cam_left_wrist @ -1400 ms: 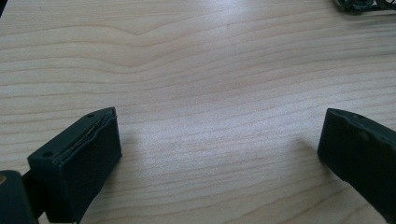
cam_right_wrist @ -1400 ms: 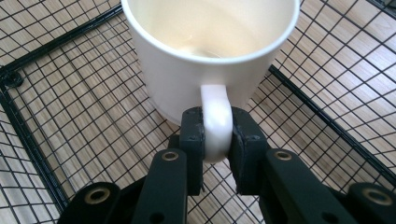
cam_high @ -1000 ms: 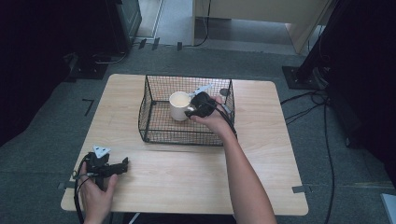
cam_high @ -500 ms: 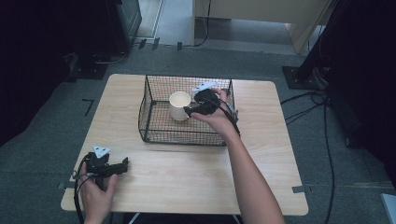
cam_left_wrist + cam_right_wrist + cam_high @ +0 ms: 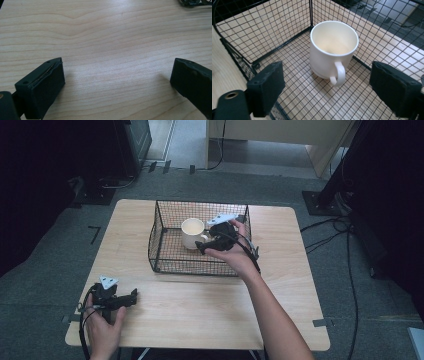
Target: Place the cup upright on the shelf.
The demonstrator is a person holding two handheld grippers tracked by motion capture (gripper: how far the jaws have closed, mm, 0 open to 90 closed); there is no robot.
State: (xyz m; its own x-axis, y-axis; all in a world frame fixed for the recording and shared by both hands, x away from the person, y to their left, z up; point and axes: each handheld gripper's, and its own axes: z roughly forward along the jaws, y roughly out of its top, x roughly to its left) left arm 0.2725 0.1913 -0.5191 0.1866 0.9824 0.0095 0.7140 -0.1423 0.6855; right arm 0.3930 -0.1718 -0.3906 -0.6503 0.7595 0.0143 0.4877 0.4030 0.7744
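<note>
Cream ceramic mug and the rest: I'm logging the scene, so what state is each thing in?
Cream ceramic mug: upright, empty, standing free inside basket.
Black wire basket: open-topped, on table.
Right hand-held gripper: open, jaws just opened, clear of mug.
Left hand-held gripper: open, nothing between jaws.

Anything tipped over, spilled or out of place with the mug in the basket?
Nothing stands out. The white mug stands upright and empty on the floor of the wire basket, its handle toward the right hand-held gripper, whose jaws have just been opening and stand apart, clear of the mug.
</note>
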